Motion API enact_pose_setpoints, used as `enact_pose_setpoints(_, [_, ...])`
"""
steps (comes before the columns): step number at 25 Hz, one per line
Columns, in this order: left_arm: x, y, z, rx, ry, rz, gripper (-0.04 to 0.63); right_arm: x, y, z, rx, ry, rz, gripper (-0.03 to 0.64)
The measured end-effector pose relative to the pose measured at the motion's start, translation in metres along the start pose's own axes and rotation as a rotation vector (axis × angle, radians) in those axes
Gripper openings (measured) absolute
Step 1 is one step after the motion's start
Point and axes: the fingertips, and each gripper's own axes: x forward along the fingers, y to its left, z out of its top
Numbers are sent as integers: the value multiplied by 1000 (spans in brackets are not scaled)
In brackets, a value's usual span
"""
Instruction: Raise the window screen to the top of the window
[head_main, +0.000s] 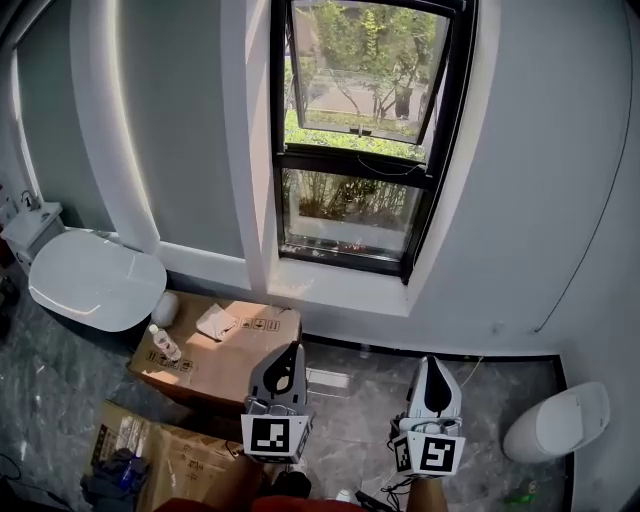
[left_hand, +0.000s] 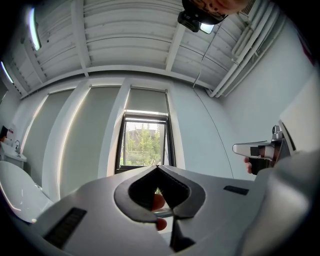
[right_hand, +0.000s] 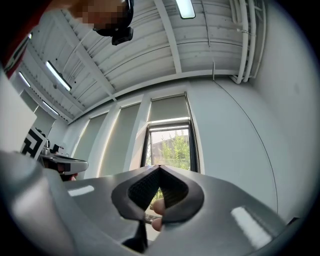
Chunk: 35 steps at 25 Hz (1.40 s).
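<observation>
- A person faces a black-framed window in a tiled washroom, a gripper in each hand, both held low and well short of the glass.
- The window screen appears to be the grey panel seen in both gripper views. It covers the upper part of the opening, with its pale lower edge just above the clear glass. That reading is a judgement, since the head view cuts off the top of the window.
- Likely trouble: the lower edge looks thin, so a grip taken off-centre could slip or pull the screen up crooked.
- Cardboard boxes lie on the floor near the person's left side, with a bottle resting on one. A step toward the sill could catch them.
- The upper pane appears tilted open, so a reach that overshoots might knock its frame.
- The left gripper has its jaws fully together, with nothing between them and touching nothing.
- The right gripper is likewise closed tight and empty. Both would have to open before either could take hold of the screen.
</observation>
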Motion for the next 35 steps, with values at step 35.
enact_pose_setpoints(35, [160, 111, -57, -47, 44, -15, 5, 184, 33, -74, -41, 7, 6, 9])
